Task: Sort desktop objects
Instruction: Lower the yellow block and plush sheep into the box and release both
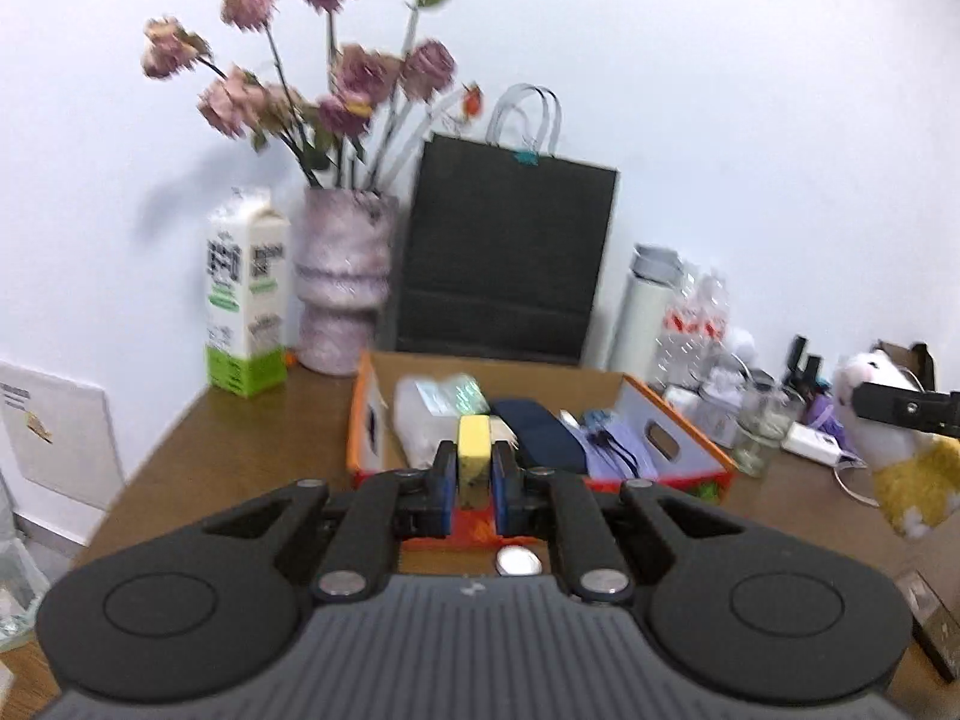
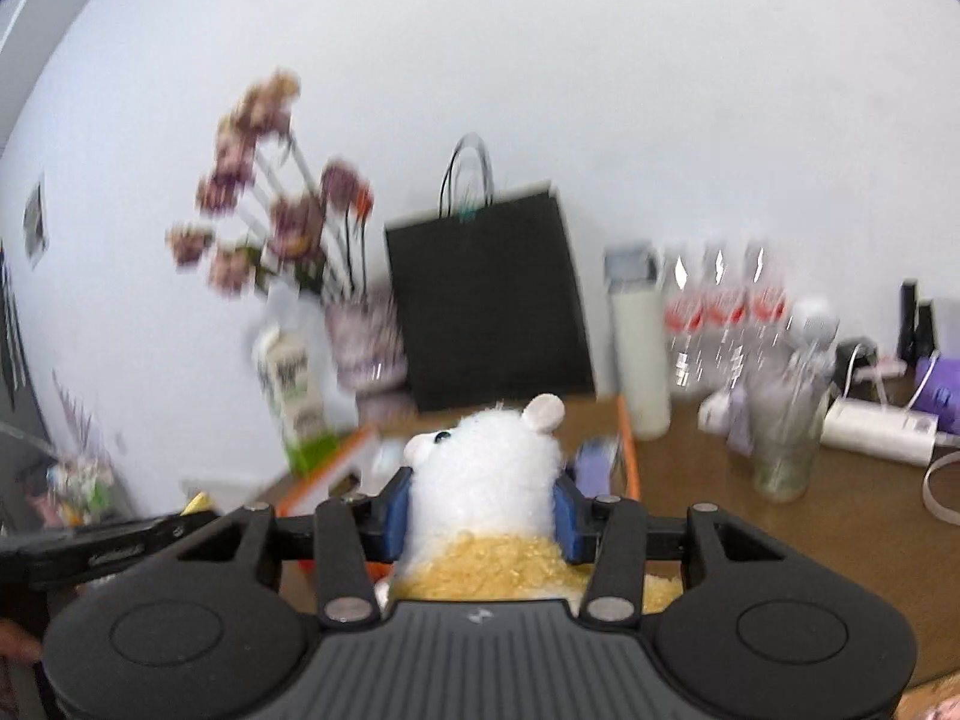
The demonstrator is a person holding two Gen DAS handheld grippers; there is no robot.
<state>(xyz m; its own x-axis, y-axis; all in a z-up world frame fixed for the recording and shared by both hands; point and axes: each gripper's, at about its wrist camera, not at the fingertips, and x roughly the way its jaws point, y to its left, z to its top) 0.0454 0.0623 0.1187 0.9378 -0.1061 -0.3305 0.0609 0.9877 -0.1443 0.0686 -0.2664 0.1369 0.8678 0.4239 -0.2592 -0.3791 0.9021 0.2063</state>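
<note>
My left gripper point(image 1: 474, 474) is shut on a yellow sponge block point(image 1: 474, 450) and holds it over the near edge of an orange-rimmed cardboard box point(image 1: 684, 414). The box holds a plastic pack, a dark blue case and purple items. My right gripper point(image 2: 483, 510) is shut on a white and yellow plush toy point(image 2: 489, 468), held above the desk to the right of the box; the toy also shows at the right edge of the left wrist view point(image 1: 888, 450). The box's orange rim shows behind the toy point(image 2: 629, 450).
At the back stand a milk carton point(image 1: 246, 300), a vase of pink flowers point(image 1: 345, 282), a black paper bag point(image 1: 504, 258), a white thermos point(image 1: 645, 312) and water bottles point(image 2: 726, 312). A glass jar point(image 2: 786, 444) and a white power bank point(image 2: 879, 429) sit right of the box. A small silver disc point(image 1: 519, 561) lies below my left gripper.
</note>
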